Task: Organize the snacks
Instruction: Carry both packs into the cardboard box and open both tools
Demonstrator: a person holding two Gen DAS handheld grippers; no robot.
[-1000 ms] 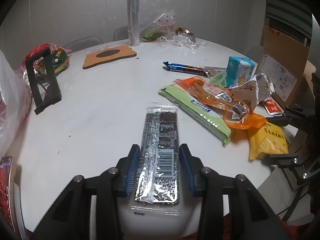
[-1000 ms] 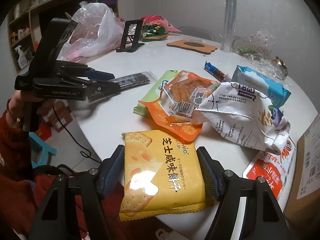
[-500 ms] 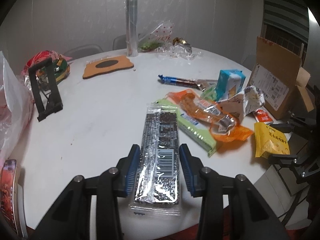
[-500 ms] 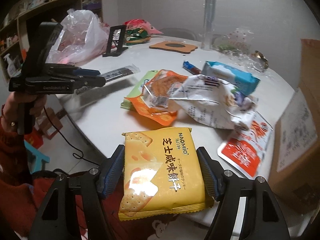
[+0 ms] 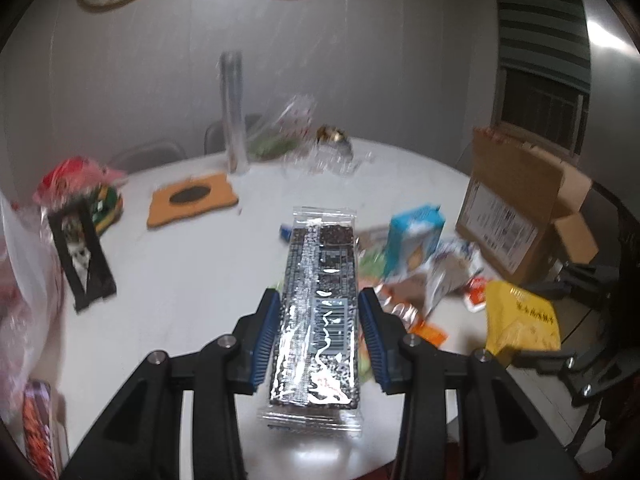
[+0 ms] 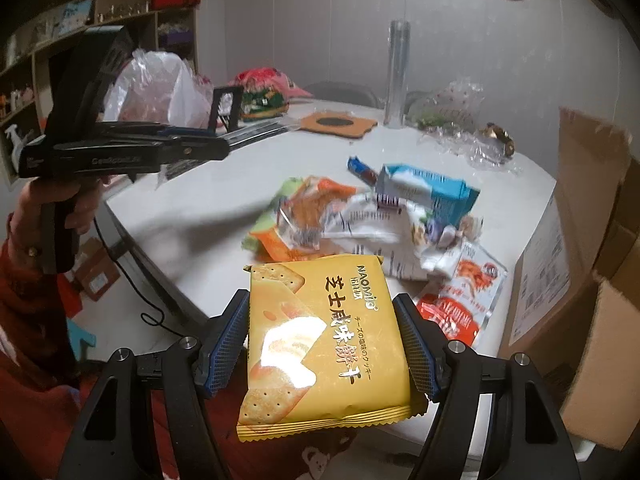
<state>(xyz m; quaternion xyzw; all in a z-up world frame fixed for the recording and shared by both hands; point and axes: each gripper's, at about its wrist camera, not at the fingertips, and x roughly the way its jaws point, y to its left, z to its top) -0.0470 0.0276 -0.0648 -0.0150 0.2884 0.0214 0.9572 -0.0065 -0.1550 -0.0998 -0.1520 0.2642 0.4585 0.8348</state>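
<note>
Both grippers carry snacks above the round white table (image 5: 192, 280).
The left gripper (image 5: 318, 320) pinches a long clear-wrapped dark seaweed bar (image 5: 320, 304) over the table's near edge; the right gripper (image 6: 322, 344) clamps a yellow cheese-cracker packet (image 6: 324, 344) off that edge, beside the brown cardboard box (image 6: 580, 240).

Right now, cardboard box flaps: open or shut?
Open. The box at the table's right edge has its flaps standing up and outward. Contents cannot be seen.

Dark sesame bar (image 5: 320, 308), yellow cracker pack (image 6: 324, 344), both airborne
</note>
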